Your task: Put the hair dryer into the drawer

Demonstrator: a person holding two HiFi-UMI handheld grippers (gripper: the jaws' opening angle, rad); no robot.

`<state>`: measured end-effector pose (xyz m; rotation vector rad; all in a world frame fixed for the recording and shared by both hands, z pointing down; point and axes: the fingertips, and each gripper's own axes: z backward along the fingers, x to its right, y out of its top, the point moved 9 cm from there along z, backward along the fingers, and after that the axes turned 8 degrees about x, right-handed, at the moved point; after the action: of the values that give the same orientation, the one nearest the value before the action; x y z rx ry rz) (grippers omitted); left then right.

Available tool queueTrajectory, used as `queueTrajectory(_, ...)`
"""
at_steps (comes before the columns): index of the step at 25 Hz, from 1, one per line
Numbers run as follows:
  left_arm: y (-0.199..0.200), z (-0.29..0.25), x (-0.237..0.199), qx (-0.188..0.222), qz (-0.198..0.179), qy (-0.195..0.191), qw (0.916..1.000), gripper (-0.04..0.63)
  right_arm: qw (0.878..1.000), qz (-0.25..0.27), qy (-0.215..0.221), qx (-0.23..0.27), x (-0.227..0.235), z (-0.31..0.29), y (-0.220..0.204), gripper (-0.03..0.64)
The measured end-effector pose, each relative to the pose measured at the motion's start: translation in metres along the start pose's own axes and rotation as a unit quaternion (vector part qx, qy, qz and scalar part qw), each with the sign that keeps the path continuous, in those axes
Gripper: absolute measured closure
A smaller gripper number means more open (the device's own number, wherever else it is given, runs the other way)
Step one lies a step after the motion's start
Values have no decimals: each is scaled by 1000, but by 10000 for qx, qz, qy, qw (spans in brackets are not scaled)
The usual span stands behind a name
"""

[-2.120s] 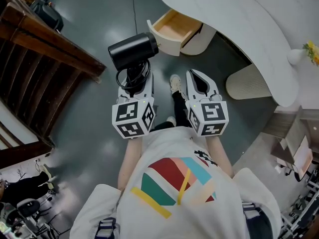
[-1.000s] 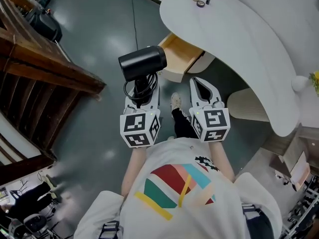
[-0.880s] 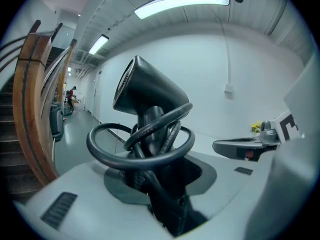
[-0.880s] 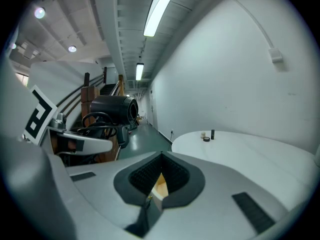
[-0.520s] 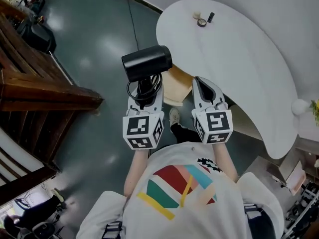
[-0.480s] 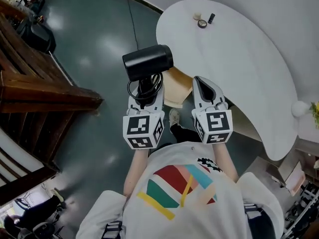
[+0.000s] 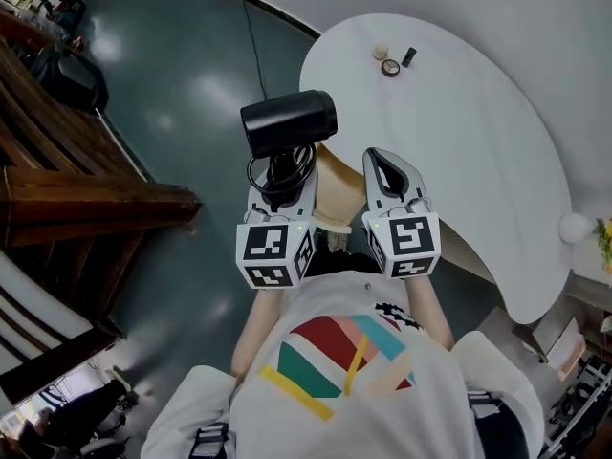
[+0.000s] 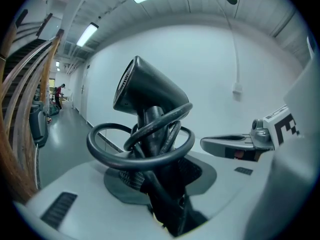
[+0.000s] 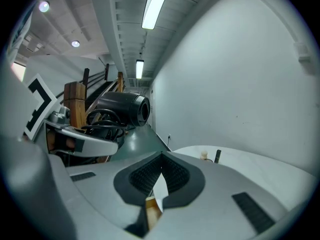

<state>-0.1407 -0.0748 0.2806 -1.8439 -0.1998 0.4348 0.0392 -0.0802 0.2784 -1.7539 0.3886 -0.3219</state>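
Note:
A black hair dryer (image 7: 287, 122) stands upright above my left gripper (image 7: 281, 178), which is shut on its handle and coiled cord. In the left gripper view the dryer (image 8: 145, 91) rises from between the pads, with the cord (image 8: 135, 151) looped around the handle. The open wooden drawer (image 7: 337, 189) shows between the two grippers, below them and partly hidden, under the white table's edge. My right gripper (image 7: 386, 168) is beside the left one, shut with nothing in it. In the right gripper view its pads (image 9: 172, 176) meet, and the dryer (image 9: 122, 109) is at the left.
The curved white table (image 7: 459, 132) lies ahead and to the right, with a few small items (image 7: 390, 59) at its far end. A dark wooden staircase (image 7: 86, 199) fills the left side. The floor is grey and glossy.
Both grippers and the dryer have moved forward toward the white table. The drawer, once ahead of the dryer, now lies under and between the grippers. Both grips are unchanged.

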Motion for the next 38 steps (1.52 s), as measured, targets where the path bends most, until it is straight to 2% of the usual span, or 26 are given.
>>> queueTrajectory(6, 16, -17, -11, -125, -311, -316, 9989, 440, 9991, -232, -329, 138, 1, -11, 12, 607)
queueTrajectory(13, 32, -28, -22, -148, -577, -653, 9961, 440, 9981, -455, -332, 235, -10, -17, 16, 607)
queueTrajectory(23, 26, -44, -12, -351, -837, -1251, 9880, 440, 9921, -639, -1051, 236, 0, -7, 9, 607)
queueTrajectory(30, 9, -60, -7, -935, -912, -1525, 9796, 440, 9859, -863, -1430, 74, 13, 7, -7, 607)
queueTrajectory(36, -19, -67, -9, -1590, -1225, -1670, 9653, 440, 9814, -1071, -1589, -144, 15, 18, -26, 607)
queueTrajectory(38, -30, -67, -9, -1822, -1180, -1722, 9609, 440, 9803, -1129, -1607, -225, 13, 20, -31, 607)
